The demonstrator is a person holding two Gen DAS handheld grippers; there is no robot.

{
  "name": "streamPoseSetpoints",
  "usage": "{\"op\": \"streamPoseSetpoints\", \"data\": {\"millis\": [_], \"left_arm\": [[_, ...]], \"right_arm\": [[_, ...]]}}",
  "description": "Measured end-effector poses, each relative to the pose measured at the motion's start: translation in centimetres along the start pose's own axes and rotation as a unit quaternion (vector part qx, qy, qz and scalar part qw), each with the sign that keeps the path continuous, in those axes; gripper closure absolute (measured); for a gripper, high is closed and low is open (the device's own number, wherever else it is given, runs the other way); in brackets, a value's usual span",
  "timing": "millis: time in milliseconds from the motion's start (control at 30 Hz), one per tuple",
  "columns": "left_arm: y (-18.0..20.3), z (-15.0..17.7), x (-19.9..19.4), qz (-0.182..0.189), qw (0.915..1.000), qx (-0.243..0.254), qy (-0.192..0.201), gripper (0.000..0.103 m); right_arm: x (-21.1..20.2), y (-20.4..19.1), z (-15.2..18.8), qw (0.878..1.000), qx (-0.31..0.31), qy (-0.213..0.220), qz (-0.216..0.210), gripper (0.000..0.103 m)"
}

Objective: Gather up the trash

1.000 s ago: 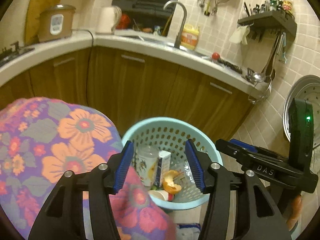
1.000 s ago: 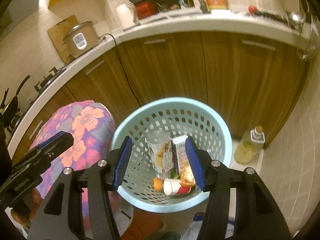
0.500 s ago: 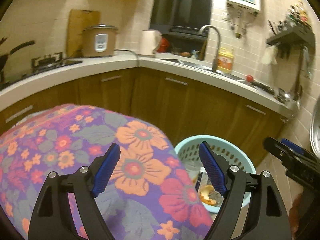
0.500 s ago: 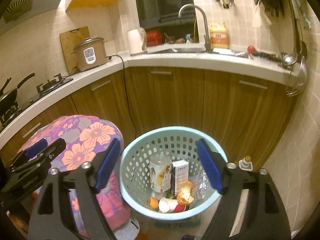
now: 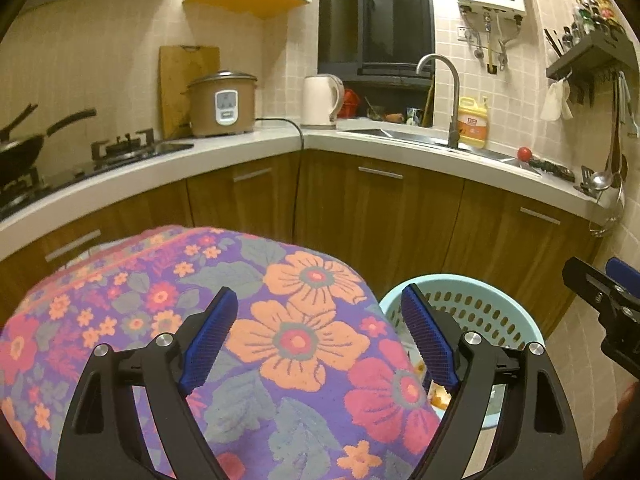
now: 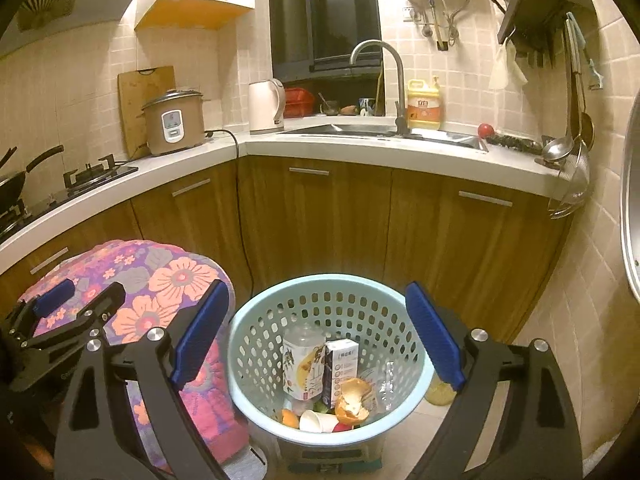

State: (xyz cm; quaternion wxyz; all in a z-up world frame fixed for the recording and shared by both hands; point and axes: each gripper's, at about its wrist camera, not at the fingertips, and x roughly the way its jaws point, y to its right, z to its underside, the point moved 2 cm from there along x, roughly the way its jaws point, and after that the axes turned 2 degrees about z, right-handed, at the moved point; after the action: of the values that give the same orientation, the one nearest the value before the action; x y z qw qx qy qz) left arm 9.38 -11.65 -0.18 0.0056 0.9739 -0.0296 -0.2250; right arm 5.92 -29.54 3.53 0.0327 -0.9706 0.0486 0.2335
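Both claws are empty right now. The left gripper hangs over the round surface draped in a purple cloth with big orange and pink flowers, its jaws opening with nothing between them, and nothing lies on that cloth that I can see. The right gripper has its jaws opening too, with no object in them, aimed down over the pale blue perforated plastic basket on the floor just beside the cloth, in front of the brown wooden cabinets. The trash sits in the bottom of that basket: a clear plastic bottle with a printed label, a small dark drink carton, orange peel and a white paper cup. My guess is the collecting is basically done, so there's nothing left to pinch.
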Motion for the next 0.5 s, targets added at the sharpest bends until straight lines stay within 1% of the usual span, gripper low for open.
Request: {"op": "streamPoseSetpoints", "data": {"millis": [233, 400, 500], "left_arm": [[0.35, 0.00, -0.21, -0.001, 1.0000, 0.006, 0.003, 0.020], [0.60, -0.15, -0.75, -0.010, 0.9997, 0.013, 0.018, 0.017], [0.78, -0.13, -0.86, -0.007, 0.9997, 0.015, 0.020, 0.017]], "right_arm": [[0.57, 0.35, 0.10, 1.000, 0.015, -0.014, -0.013, 0.016], [0.38, -0.06, 0.20, 1.000, 0.002, -0.008, -0.007, 0.016], [0.32, -0.16, 0.18, 1.000, 0.000, -0.006, -0.004, 0.016]]}}
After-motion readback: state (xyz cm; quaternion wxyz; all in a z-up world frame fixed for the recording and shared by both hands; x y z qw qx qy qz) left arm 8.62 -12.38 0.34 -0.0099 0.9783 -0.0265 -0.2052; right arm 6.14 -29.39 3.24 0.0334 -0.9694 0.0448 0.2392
